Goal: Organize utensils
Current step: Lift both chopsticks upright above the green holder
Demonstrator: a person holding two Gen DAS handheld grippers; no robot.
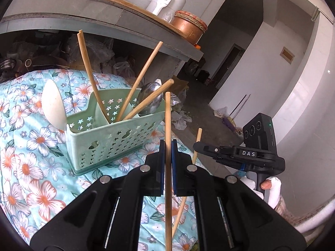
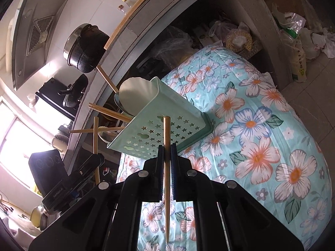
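Note:
A mint green perforated utensil basket (image 1: 108, 138) stands on the floral cloth (image 1: 31, 167). It holds three bamboo chopsticks (image 1: 92, 79), a white spoon (image 1: 53, 104) and a metal spoon (image 1: 149, 98). My left gripper (image 1: 168, 163) is shut on an upright bamboo chopstick (image 1: 168, 125) just right of the basket. My right gripper (image 2: 167, 163) is shut on another bamboo chopstick (image 2: 166, 146) in front of the basket (image 2: 165, 121). The right gripper also shows in the left wrist view (image 1: 240, 152), with its chopstick (image 1: 196, 146).
A grey concrete counter (image 1: 125, 21) runs behind, with bottles, a white kettle (image 1: 165, 2) and a copper bowl (image 1: 188, 28). Bags and pots fill the space under it. A black pot (image 2: 85, 46) sits on the counter. The floor drops off to the right of the cloth.

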